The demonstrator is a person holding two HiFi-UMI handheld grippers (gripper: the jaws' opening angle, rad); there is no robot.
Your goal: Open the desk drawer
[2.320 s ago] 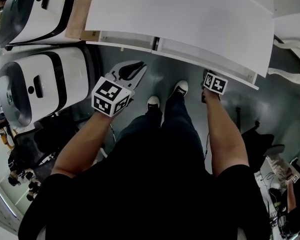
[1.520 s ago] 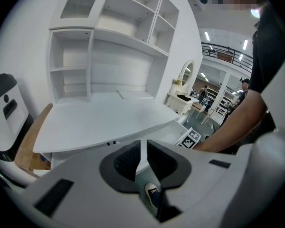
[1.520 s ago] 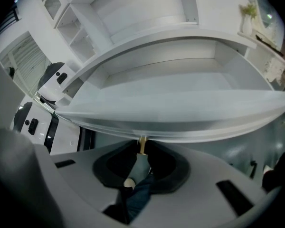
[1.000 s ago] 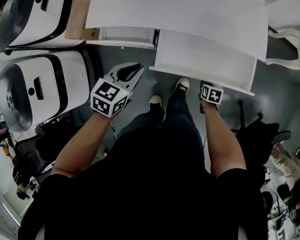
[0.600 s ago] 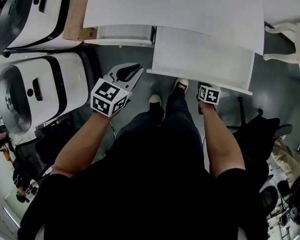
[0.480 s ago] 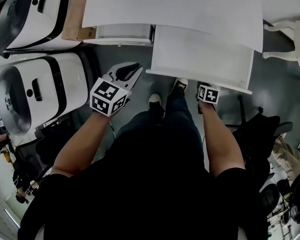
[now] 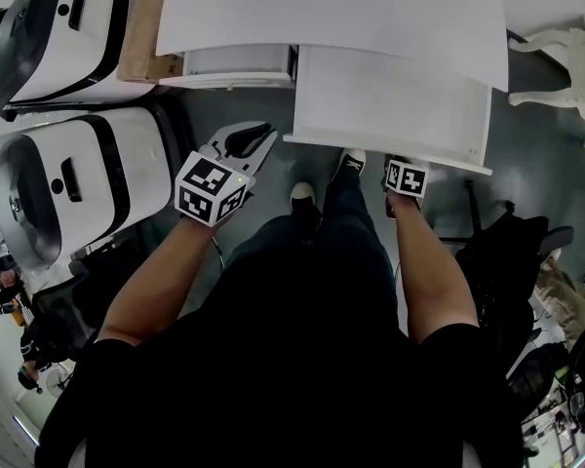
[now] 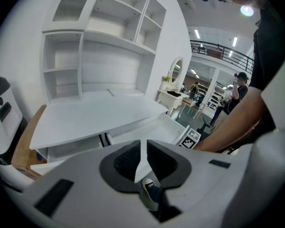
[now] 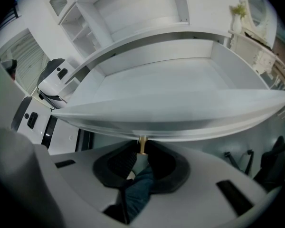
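Observation:
The white desk (image 7: 331, 8) has two drawers under its top. Its right drawer (image 7: 390, 105) stands pulled out toward me, its inside bare (image 9: 180, 84). My right gripper (image 9: 142, 150) is shut on the small brass knob (image 9: 142, 144) beneath the drawer front. In the head view only its marker cube (image 7: 407, 176) shows, just under the front edge. The left drawer (image 7: 239, 66) sits closed. Lower left of it, my left gripper (image 7: 256, 139) hangs in the air, shut and empty, its fingertips (image 8: 138, 161) touching nothing.
Two large white-and-black machines (image 7: 68, 183) (image 7: 68, 27) stand left of the desk, with a wooden board (image 7: 141, 27) beside them. A black chair (image 7: 507, 252) and a white vanity table (image 7: 561, 57) are on the right. My shoes (image 7: 300, 195) stand below the drawer. A shelf hutch (image 8: 99, 46) rises above the desk.
The right drawer has slid out from closed toward me, drawn by my right gripper, creeping a little further in the last second. My left gripper has stayed put.

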